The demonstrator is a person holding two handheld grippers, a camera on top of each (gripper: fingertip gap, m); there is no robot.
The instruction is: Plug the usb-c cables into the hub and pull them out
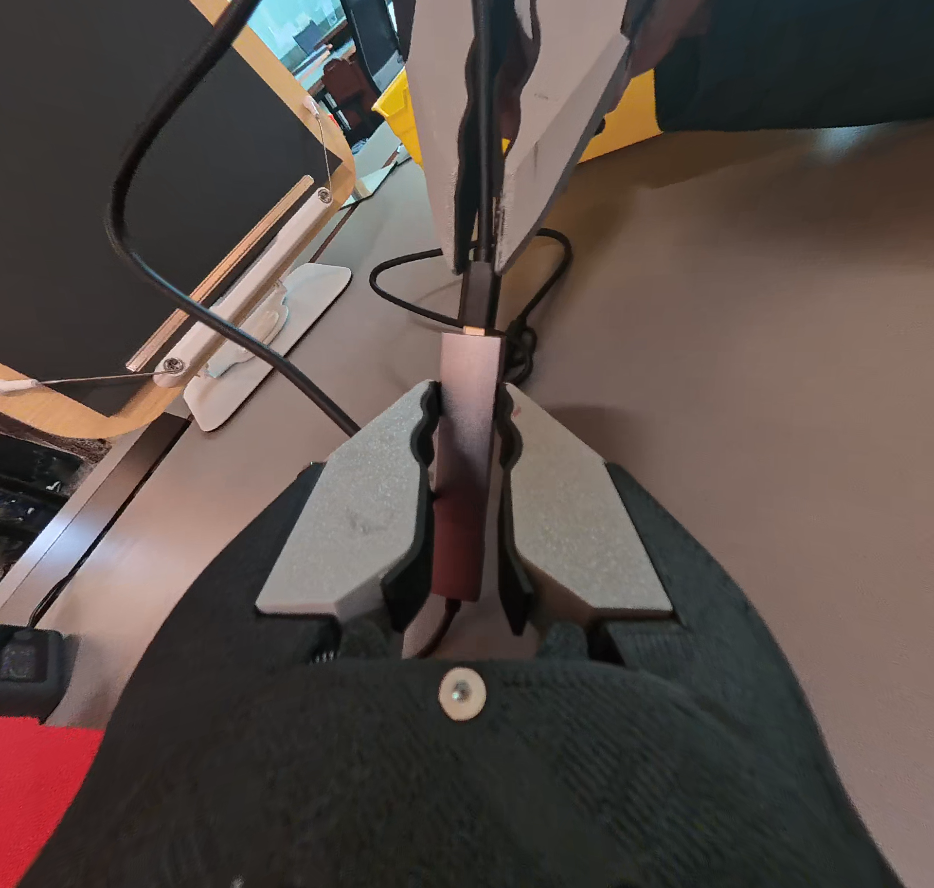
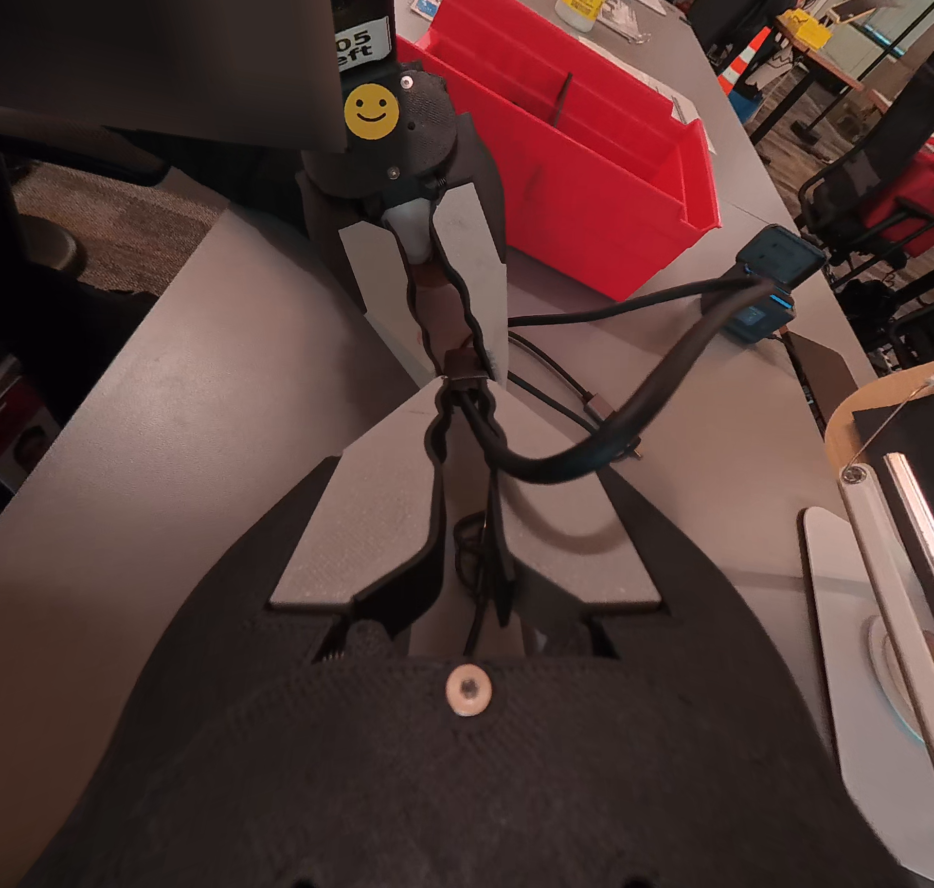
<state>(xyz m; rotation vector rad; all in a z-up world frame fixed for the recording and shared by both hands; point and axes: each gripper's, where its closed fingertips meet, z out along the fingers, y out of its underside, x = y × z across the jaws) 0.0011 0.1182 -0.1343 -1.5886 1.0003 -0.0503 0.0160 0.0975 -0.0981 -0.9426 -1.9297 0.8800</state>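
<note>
I have the hub (image 1: 467, 424) clamped in my left gripper (image 1: 469, 398), lifted above the surface (image 1: 733, 358), its long axis running straight away from that camera so the port end faces the far side. My right gripper (image 1: 480, 262) comes in from the far side, pinched on the black plug (image 1: 477, 297) of a usb-c cable (image 1: 151, 166). In the left wrist view a sliver of bright connector metal shows between plug and hub, so I judge the plug is either partly seated or partly withdrawn; I cannot tell which.

From the right wrist view, my right gripper (image 2: 462, 388) grips the plug (image 2: 462, 366) just at the tip, with the left gripper (image 2: 447, 307) facing it head-on and the cable looping off to the right.

To do this step cleanly I would keep plug and hub on one line and move only along that axis, no twisting or levering sideways, since the connector tongue is thin. I'd hold the left grip firm so the hub cannot slide back between the pads. The cable slack to the right should stay loose so it does not drag the plug off axis.
</note>
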